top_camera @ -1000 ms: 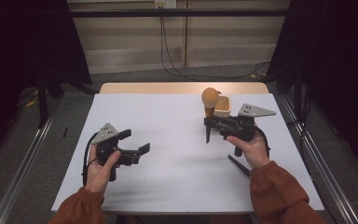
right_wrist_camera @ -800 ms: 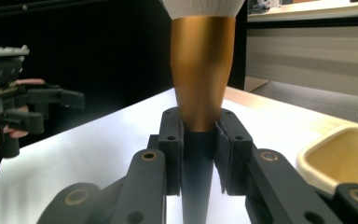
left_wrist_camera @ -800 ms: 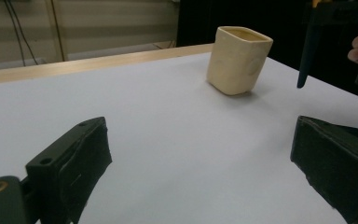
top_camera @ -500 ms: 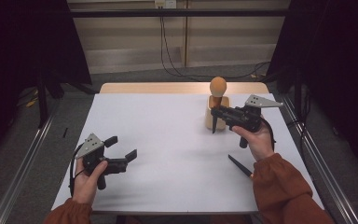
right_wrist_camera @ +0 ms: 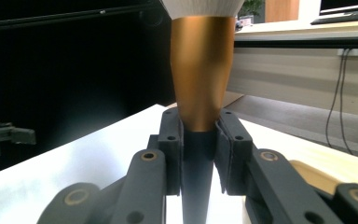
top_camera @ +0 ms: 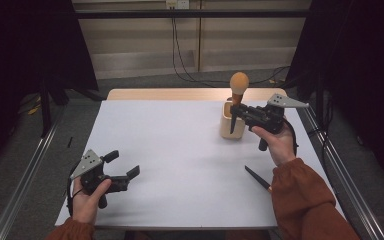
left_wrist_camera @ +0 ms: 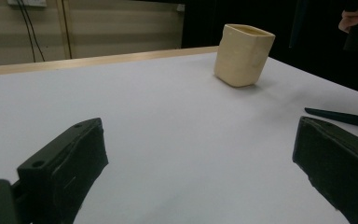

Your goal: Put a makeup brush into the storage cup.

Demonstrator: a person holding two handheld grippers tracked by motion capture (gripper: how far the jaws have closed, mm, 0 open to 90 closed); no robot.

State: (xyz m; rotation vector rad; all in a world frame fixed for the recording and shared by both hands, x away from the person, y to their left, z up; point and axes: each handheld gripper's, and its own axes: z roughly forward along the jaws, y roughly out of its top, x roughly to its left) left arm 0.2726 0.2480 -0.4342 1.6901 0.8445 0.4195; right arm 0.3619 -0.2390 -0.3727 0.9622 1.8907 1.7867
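Nearest me, my left claw (top_camera: 125, 177) hangs low over the front left of the white tabletop (top_camera: 180, 150), its jaws spread wide with nothing between them. Off to the front right a second brush (top_camera: 258, 179) with a dark handle lies flat on the tabletop, just beside my right sleeve. Farther back, my right claw (top_camera: 236, 112) is clenched on the makeup brush (top_camera: 239, 86), gripping its dark handle just below the copper ferrule, the rounded head pointing up. It stands directly above the cream cup (top_camera: 231, 125), which sits upright near the far right edge.
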